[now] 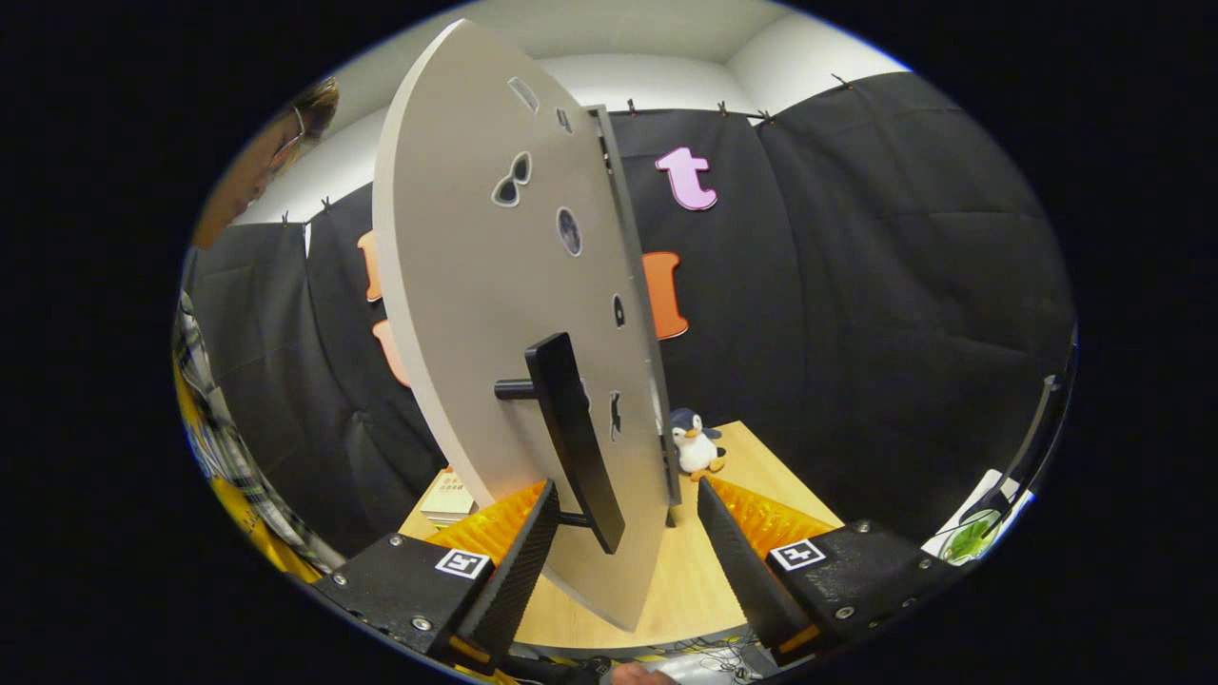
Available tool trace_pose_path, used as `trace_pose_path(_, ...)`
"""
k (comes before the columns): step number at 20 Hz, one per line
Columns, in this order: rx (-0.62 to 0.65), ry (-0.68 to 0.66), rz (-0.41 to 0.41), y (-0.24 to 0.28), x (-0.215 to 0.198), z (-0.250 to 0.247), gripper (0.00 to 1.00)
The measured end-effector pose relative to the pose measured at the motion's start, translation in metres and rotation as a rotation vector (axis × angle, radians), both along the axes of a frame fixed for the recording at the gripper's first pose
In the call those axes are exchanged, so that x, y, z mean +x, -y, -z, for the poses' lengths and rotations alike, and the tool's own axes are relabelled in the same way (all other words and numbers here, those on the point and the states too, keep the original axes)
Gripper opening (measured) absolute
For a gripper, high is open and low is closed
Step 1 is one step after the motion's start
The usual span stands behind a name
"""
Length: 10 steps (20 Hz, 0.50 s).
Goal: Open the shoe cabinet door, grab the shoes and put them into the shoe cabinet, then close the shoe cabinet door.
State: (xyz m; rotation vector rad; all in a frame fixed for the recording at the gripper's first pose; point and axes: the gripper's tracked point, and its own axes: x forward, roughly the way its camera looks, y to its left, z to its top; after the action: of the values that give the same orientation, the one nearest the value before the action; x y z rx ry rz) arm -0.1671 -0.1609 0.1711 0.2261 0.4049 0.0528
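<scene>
The grey shoe cabinet door stands swung out and is seen nearly edge-on, with small stickers on its face. Its black bar handle sticks out on two short posts. My gripper is open and straddles the lower part of the door. One finger sits on the handle side, close beside the handle's lower end. The other finger is past the door's thin edge. Neither finger visibly presses on the door or the handle.
A wooden table top lies below the door. On it sit a penguin plush toy beyond the fingers and a stack of books behind the door. A person in a plaid sleeve stands close to the side of the handle-side finger.
</scene>
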Motion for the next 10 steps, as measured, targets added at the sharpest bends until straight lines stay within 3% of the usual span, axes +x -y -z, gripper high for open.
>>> trace_pose_path(10,-0.001,0.001,-0.127,-0.114,0.054,0.0,0.94)
